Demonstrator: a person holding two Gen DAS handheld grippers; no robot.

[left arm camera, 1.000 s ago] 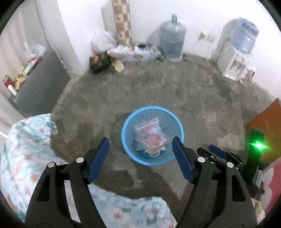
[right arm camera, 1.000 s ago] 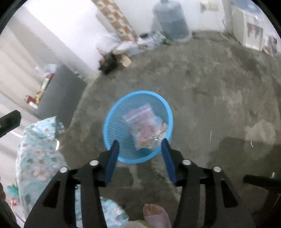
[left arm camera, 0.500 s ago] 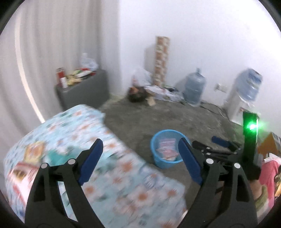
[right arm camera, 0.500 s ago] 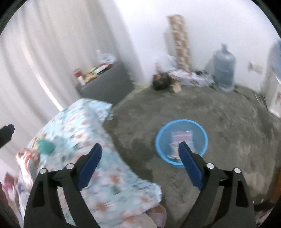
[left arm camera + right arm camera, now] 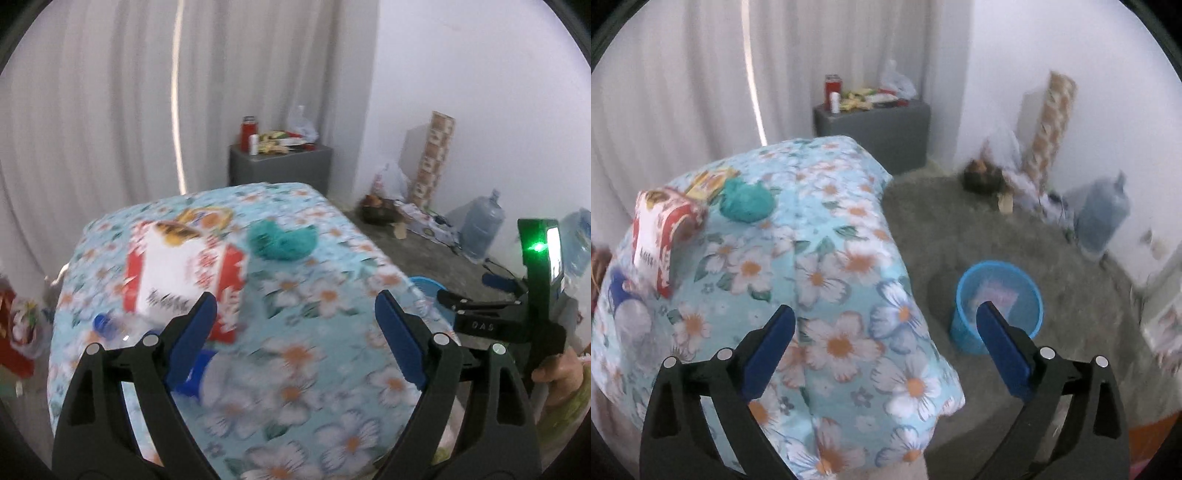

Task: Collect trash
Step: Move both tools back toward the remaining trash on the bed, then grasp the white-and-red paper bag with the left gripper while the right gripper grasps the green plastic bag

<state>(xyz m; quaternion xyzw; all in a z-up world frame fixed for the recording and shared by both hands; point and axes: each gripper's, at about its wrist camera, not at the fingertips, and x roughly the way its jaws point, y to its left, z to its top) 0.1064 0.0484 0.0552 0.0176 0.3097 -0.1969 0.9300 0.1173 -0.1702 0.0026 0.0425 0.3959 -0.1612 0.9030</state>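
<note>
A table under a floral cloth (image 5: 314, 369) carries trash: a red and white packet (image 5: 177, 273), a teal crumpled wad (image 5: 282, 240), a yellow packet (image 5: 203, 218) and a clear bottle with a blue cap (image 5: 110, 328). My left gripper (image 5: 293, 314) hangs open above the cloth, near the red and white packet, holding nothing. My right gripper (image 5: 886, 321) is over the table's (image 5: 849, 258) near corner; its jaws are opening with nothing between them. The blue basket (image 5: 964, 332) stands on the floor to the right with a packet inside. The red and white packet (image 5: 661, 236) lies far left.
A grey cabinet (image 5: 280, 166) with a red jar and packets stands by the white curtain. A big water jug (image 5: 480, 229), a patterned column (image 5: 436, 158) and clutter line the far wall. A hand (image 5: 557, 373) holds the right gripper's handle at the right edge.
Both views have swung up and left, from right above the blue basket to over the floral table. The right gripper's jaws have spread much wider; the left's a little.
</note>
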